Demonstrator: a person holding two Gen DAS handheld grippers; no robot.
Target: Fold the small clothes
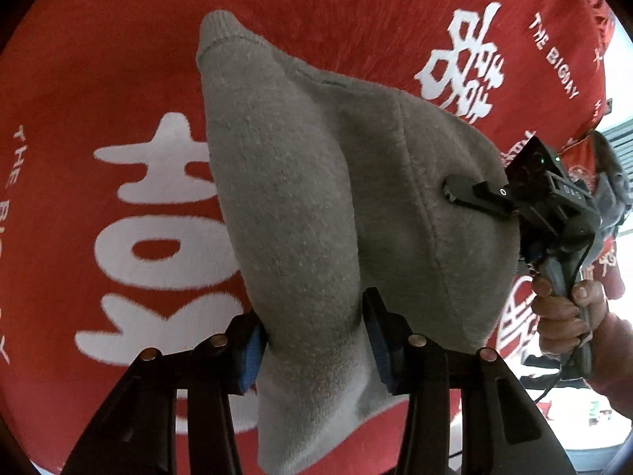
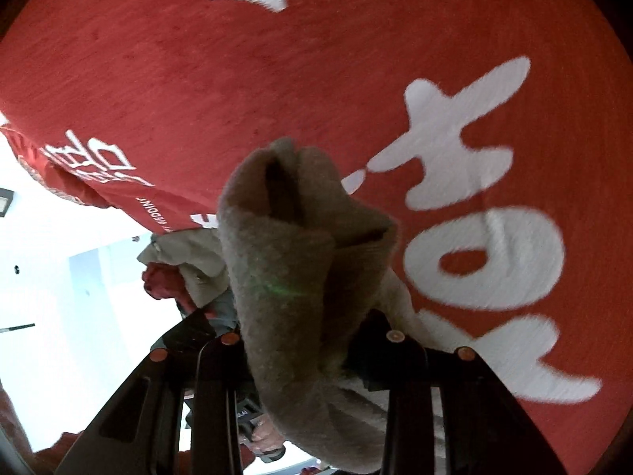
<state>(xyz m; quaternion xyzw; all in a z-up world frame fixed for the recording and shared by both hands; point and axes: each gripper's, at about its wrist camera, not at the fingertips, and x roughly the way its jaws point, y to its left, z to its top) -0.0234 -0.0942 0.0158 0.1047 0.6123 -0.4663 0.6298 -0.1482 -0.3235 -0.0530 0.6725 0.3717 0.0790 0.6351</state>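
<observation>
**Grey sock held at two points, clear of the red cloth**

My left gripper (image 1: 316, 340) has its jaws partly closed on the bunched lower part of the grey sock (image 1: 316, 182), blue pads pressing the knit from both sides. My right gripper (image 1: 455, 192) has pinched the same sock at its side edge, and the right wrist view confirms fabric clamped between those fingers. The sock appears to hang above the red cloth with white lettering (image 1: 99, 79) rather than lying on it. Its long axis runs from my left jaws away toward the stitched toe (image 1: 215, 27), which points free. The right grip sits to one side, partway along. I judge the left hand nearer the cuff end, so the fold turns on bringing the free toe toward it.
</observation>
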